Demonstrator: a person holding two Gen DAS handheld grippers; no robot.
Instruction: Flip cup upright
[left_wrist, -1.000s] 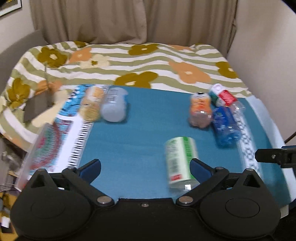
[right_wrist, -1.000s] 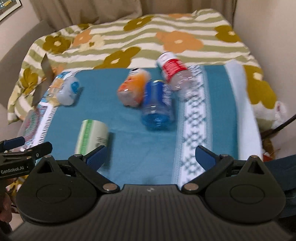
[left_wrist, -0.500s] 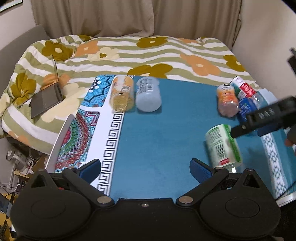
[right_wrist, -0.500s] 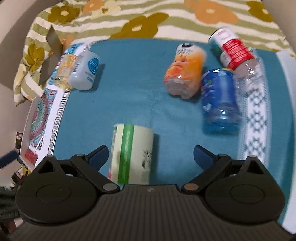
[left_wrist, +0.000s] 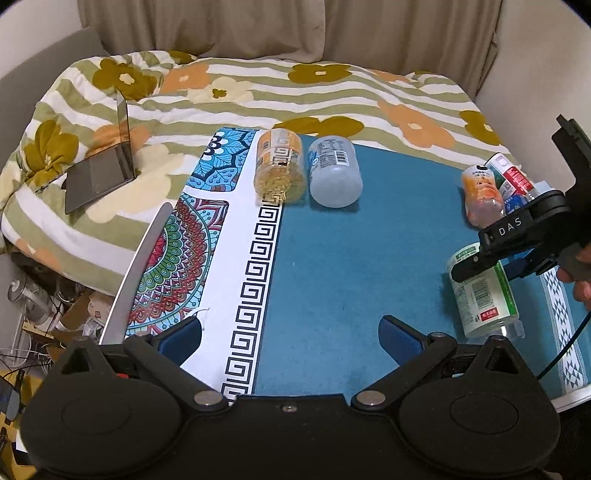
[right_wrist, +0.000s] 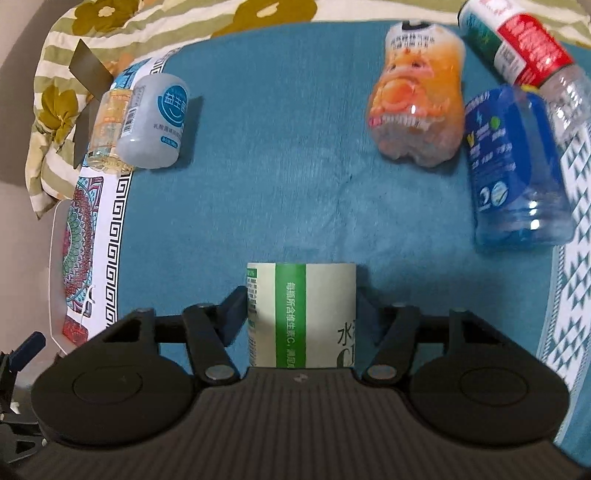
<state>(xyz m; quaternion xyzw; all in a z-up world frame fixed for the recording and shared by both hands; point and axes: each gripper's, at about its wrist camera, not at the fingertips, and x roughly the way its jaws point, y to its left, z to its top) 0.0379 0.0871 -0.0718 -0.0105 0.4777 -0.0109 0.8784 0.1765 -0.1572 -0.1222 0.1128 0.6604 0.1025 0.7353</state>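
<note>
A green-and-white labelled bottle (right_wrist: 301, 314) lies on its side on the teal cloth (right_wrist: 295, 147). My right gripper (right_wrist: 301, 306) has its two fingers closed against the bottle's sides. In the left wrist view the same bottle (left_wrist: 484, 295) lies at the right, with the right gripper (left_wrist: 491, 258) over it. My left gripper (left_wrist: 290, 336) is open and empty above the cloth's near left part.
A yellow bottle (left_wrist: 280, 166) and a pale grey bottle (left_wrist: 334, 170) lie at the back left. An orange bottle (right_wrist: 417, 96), a blue bottle (right_wrist: 513, 170) and a red-labelled bottle (right_wrist: 517, 44) lie at the back right. A laptop (left_wrist: 103, 166) sits on the floral bedding.
My right gripper has moved down and forward over the green-and-white bottle and its fingers have closed on it. My left gripper has drifted left, still open.
</note>
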